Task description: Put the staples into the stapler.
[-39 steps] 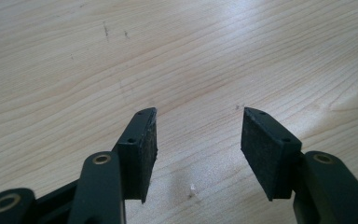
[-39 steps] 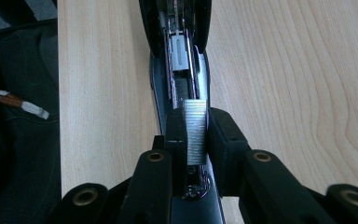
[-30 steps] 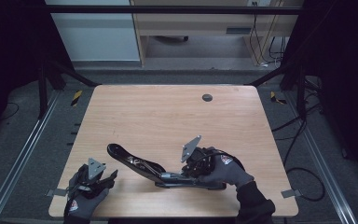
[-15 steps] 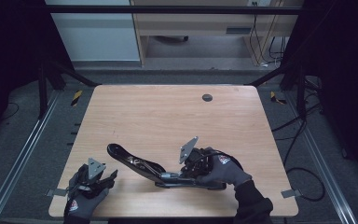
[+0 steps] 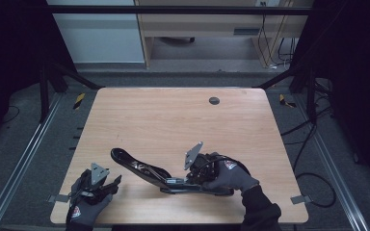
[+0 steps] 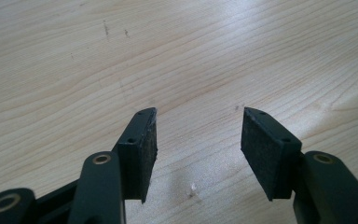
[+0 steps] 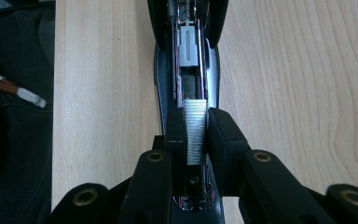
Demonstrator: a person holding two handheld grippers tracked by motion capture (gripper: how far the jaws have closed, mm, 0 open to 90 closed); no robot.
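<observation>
While I watch from above, my right tongs hold a strip of staples over an opened stapler that lies near the front of the wooden surface, a little right of the middle. Its black lid is swung back toward the left and rests on the wood; its base points toward my right hand.

From the right gripper view, the tongs are closed narrowly on the silver strip, one pad on each side. It sits lengthwise in line with the open staple channel, directly above its near end. I cannot tell whether the strip already touches the channel.

My left tongs stand about half open with nothing between them, resting over bare wood at the front left corner, well apart from the stapler.

I judge this to be the loading step: the strip is lined up but not yet seated. Next I should lower it squarely into the channel, release, then let the left tongs close the lid.
</observation>
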